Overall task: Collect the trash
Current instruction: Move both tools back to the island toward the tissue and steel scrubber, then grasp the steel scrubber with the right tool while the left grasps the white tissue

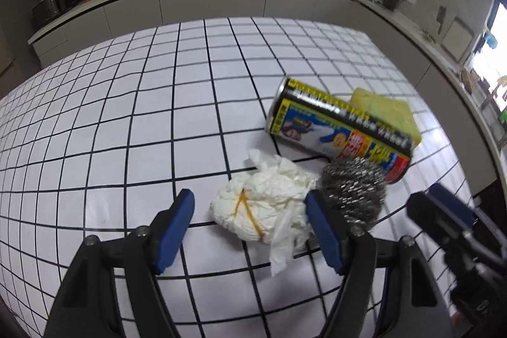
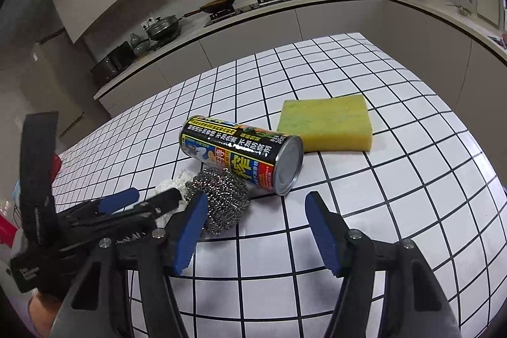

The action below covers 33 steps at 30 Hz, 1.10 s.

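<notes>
Tissue wad point(image 1: 263, 208) between parted left gripper point(image 1: 250, 220) pads.
You close squarely, clear of steel scourer point(image 1: 353, 189); right gripper point(image 2: 253, 227) gapes empty.

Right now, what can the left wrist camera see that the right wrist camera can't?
Only the left wrist view shows the whole crumpled tissue, sitting between the open left claw.

Only the right wrist view shows the can's silver end and the whole sponge.

Both show the can, the steel scrubber and the checked table.
</notes>
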Each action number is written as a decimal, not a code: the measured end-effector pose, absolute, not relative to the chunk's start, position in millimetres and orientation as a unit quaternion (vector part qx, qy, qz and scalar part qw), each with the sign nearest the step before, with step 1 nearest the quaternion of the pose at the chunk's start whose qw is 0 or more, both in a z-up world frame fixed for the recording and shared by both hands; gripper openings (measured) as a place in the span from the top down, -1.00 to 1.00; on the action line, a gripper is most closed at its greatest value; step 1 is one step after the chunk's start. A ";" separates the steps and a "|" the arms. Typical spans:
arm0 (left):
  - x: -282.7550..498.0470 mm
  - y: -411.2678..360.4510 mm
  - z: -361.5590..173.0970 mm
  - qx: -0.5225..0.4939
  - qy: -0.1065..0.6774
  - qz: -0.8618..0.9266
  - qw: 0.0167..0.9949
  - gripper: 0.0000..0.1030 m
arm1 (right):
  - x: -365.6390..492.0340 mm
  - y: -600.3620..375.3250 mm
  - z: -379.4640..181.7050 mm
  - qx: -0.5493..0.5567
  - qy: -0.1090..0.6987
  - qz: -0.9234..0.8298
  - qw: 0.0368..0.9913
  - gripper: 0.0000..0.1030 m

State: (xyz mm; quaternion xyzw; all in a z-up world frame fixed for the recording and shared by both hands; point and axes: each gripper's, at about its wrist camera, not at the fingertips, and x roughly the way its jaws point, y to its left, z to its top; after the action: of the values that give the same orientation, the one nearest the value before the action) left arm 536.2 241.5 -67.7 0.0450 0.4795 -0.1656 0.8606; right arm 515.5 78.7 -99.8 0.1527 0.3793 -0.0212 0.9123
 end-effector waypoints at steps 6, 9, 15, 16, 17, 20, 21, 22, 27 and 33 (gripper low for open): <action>532.7 275.7 -66.3 0.033 0.479 -0.139 0.866 -0.48 | 526.0 91.8 -101.1 0.150 0.385 -0.013 0.911 -0.29; 530.4 303.3 -67.4 0.012 0.484 -0.121 0.866 -0.46 | 534.7 103.2 -104.6 0.147 0.391 -0.004 0.909 -0.29; 515.5 320.4 -67.5 -0.002 0.484 -0.130 0.865 -0.23 | 547.5 119.6 -119.5 0.154 0.409 0.000 0.899 -0.28; 513.4 320.5 -67.4 -0.002 0.484 -0.134 0.865 -0.20 | 549.0 121.2 -121.2 0.155 0.410 0.000 0.899 -0.28; 510.8 320.5 -67.6 -0.001 0.483 -0.138 0.865 -0.16 | 550.6 122.7 -122.9 0.156 0.411 -0.001 0.898 -0.28; 510.3 315.0 -67.4 0.001 0.479 -0.139 0.867 -0.13 | 555.3 125.8 -128.0 0.156 0.416 -0.002 0.896 -0.07; 511.4 315.7 -67.4 0.000 0.479 -0.140 0.866 -0.11 | 556.3 125.8 -129.9 0.158 0.418 0.000 0.895 -0.07; 512.4 315.7 -67.8 -0.001 0.479 -0.141 0.866 -0.10 | 556.2 125.5 -130.6 0.159 0.416 0.000 0.895 -0.06; 510.2 320.7 -63.8 -0.013 0.474 -0.141 0.869 0.05 | 549.6 127.9 -127.9 0.147 0.407 0.006 0.901 0.03; 497.6 322.3 -51.0 -0.020 0.464 -0.151 0.872 0.11 | 528.4 125.5 -112.7 0.135 0.392 0.003 0.910 0.03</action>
State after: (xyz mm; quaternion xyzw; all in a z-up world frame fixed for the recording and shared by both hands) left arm 497.6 322.3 -51.0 -0.0202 0.4644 -0.1514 0.8724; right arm 528.4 125.5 -112.7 0.1353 0.3924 0.0028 0.9098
